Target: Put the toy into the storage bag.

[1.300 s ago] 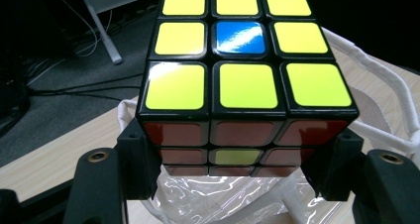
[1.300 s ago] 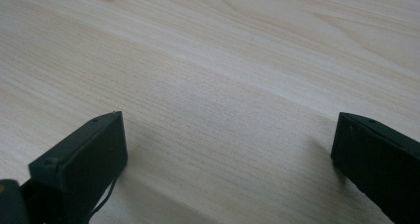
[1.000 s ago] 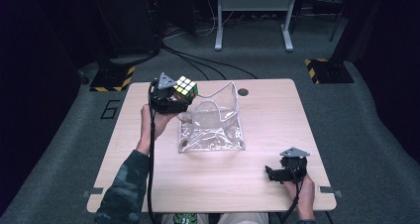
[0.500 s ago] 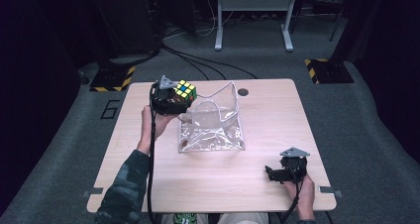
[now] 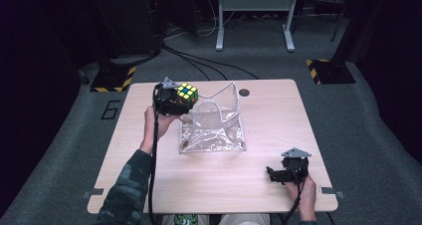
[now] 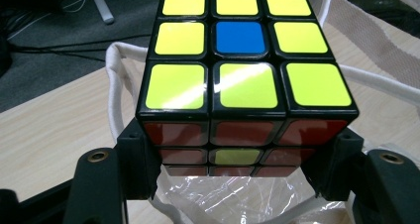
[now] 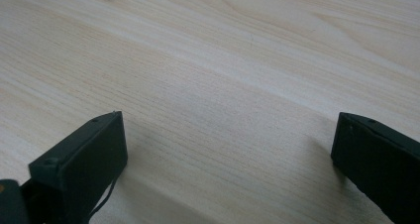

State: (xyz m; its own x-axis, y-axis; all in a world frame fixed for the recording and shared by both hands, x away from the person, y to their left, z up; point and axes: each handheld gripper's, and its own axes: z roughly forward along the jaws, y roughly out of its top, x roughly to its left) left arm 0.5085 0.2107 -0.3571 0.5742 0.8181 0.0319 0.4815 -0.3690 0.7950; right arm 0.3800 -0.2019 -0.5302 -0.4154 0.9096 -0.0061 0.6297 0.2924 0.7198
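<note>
Puzzle cube (image 6: 242, 80) clamped in left gripper (image 5: 171, 99) fingers above clear bag (image 5: 213, 128), yellow face close up, right gripper (image 5: 283, 173) fingers wide

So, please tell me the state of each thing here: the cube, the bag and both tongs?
Puzzle cube: held off the table, yellow face with a blue centre up, scrambled.
Clear plastic bag: on the table, mouth standing open, nothing visible inside.
Left tongs: shut on the cube, at the bag's mouth.
Right tongs: open, holding nothing, low over bare table.
</note>
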